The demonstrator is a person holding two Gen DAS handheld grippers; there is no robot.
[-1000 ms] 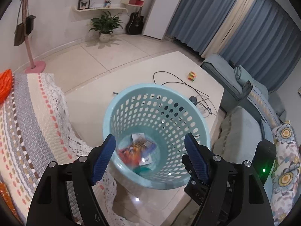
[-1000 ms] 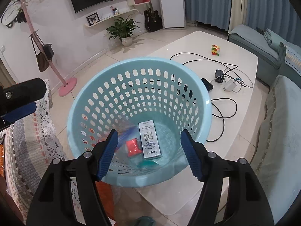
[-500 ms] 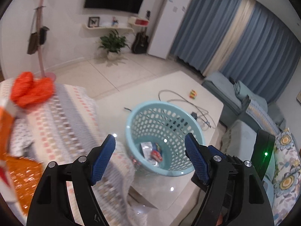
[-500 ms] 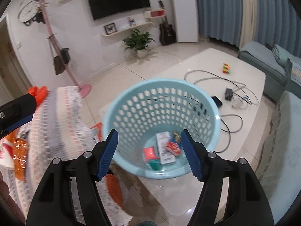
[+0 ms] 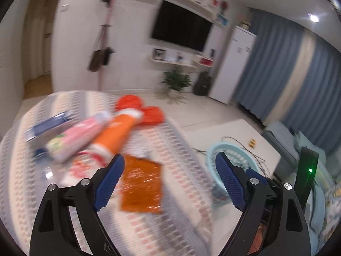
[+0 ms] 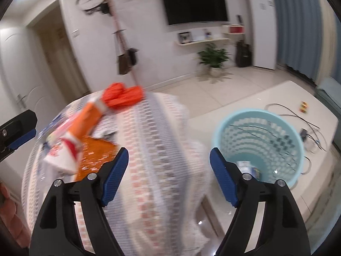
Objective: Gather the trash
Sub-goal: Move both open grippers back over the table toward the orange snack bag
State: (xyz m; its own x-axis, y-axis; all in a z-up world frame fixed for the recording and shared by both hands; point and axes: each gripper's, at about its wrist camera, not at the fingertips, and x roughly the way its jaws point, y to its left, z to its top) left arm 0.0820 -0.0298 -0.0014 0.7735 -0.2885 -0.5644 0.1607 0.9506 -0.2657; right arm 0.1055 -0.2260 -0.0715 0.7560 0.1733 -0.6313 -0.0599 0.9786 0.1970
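Trash lies on striped cloth (image 5: 174, 192): orange wrapper (image 5: 141, 184), orange tube (image 5: 115, 135), pink tube (image 5: 77, 136), blurred. Light-blue basket (image 6: 259, 147) sits on white table (image 6: 283, 98) just beside the cloth, some packets inside. Left gripper (image 5: 169, 170) angled down over the wrapper, jaws wide, just been opening, nothing between. Right gripper (image 6: 169, 163) angled down over the cloth, jaws likewise spread, opening, empty.

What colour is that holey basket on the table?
Light blue-green; the basket shows best in the right wrist view.
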